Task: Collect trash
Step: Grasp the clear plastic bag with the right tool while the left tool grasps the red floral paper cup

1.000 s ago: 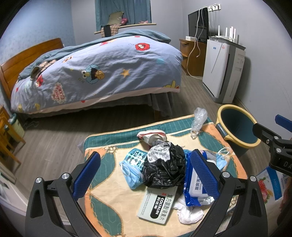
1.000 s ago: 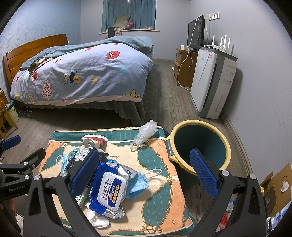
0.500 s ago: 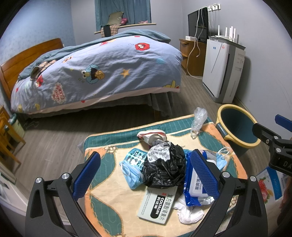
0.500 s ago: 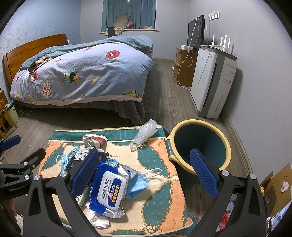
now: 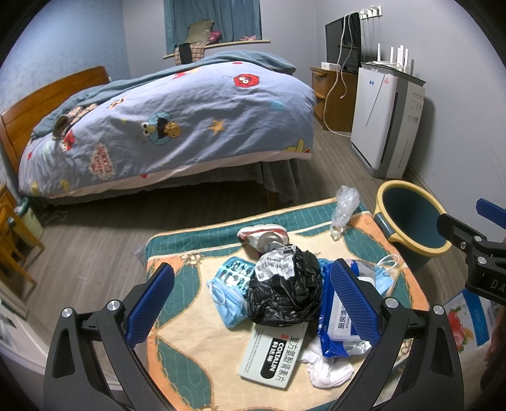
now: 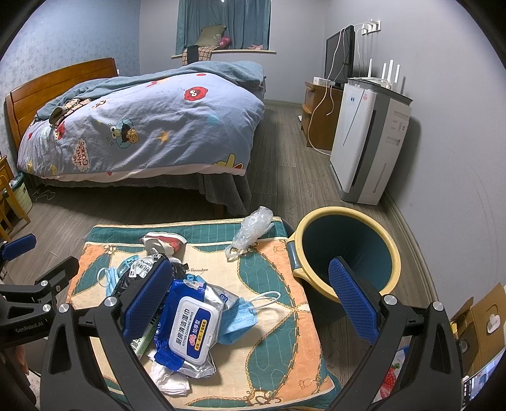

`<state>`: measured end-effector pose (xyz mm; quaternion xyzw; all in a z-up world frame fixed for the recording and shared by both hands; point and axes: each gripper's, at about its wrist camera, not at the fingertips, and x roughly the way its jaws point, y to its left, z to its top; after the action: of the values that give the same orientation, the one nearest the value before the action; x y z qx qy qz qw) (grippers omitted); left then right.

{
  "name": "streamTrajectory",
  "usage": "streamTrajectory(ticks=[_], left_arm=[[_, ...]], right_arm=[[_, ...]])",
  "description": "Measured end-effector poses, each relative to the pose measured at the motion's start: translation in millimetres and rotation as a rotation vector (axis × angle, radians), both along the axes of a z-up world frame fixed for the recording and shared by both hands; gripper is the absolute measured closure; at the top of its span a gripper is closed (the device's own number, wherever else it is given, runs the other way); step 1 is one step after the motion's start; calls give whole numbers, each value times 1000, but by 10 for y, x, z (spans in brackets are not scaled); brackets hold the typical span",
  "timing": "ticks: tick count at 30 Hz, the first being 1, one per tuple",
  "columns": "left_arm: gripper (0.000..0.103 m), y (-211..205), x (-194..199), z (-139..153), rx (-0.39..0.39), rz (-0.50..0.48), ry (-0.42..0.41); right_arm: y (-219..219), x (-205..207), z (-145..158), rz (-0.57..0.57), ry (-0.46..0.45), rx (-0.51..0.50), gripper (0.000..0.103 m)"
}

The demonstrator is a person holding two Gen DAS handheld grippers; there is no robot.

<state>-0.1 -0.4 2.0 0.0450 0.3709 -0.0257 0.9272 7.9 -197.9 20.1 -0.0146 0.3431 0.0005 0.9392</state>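
Here both grippers (left (image 5: 251,302), right (image 6: 249,300)) gape wide, empty; wipes pack (image 6: 193,328) lies lengthwise toward them.

Medicine box (image 5: 274,357) partly under black bag (image 5: 284,292), wipes pack (image 5: 343,319) half behind blue finger pad (image 5: 354,303), strawberry carton (image 5: 465,316) cut off at edge

This is a bedroom in someone's home. A wooden-framed bed (image 6: 139,126) is taking up most of the room, a cartoon-print duvet (image 5: 177,126) lying rumpled over it. Blue curtains (image 6: 223,22) are hanging at the window above a sill (image 6: 221,52) holding cushions. Along the right wall a television (image 6: 340,53) is sitting on a wooden cabinet (image 6: 319,117), with a white air purifier (image 6: 368,142) standing beside it on grey plank flooring (image 6: 284,151).
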Motion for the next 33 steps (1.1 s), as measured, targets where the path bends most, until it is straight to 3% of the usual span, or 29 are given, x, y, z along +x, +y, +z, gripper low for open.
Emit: streamTrajectory(ticks=[8,9,10,16,19,23,27,33], left_arm=[[5,53,57,29,-24,-22,-14],[5,83,101,40,-28,-29,-13],[5,127,157,54,-38,-29,-14],[5,399,500,-32,-101,28,28],[5,411,670,-152,-65,24,75],[5,309,763,-330,49,24,77],[5,265,918,-518,5,-7,156],[5,141,1112,-804,-26,-32,210]], right_arm=[[-64,129,32,24,25,35,6],[-102,197,36,26,29,36,6],[-144,327,-149,26,41,44,6],[-405,808,-202,-2,101,113,6],[-474,1021,-326,-3,122,109,6],[-549,1291,-561,17,189,160,6],[-579,1546,-719,23,236,172,6],[-617,1840,-939,-7,312,209,6]])
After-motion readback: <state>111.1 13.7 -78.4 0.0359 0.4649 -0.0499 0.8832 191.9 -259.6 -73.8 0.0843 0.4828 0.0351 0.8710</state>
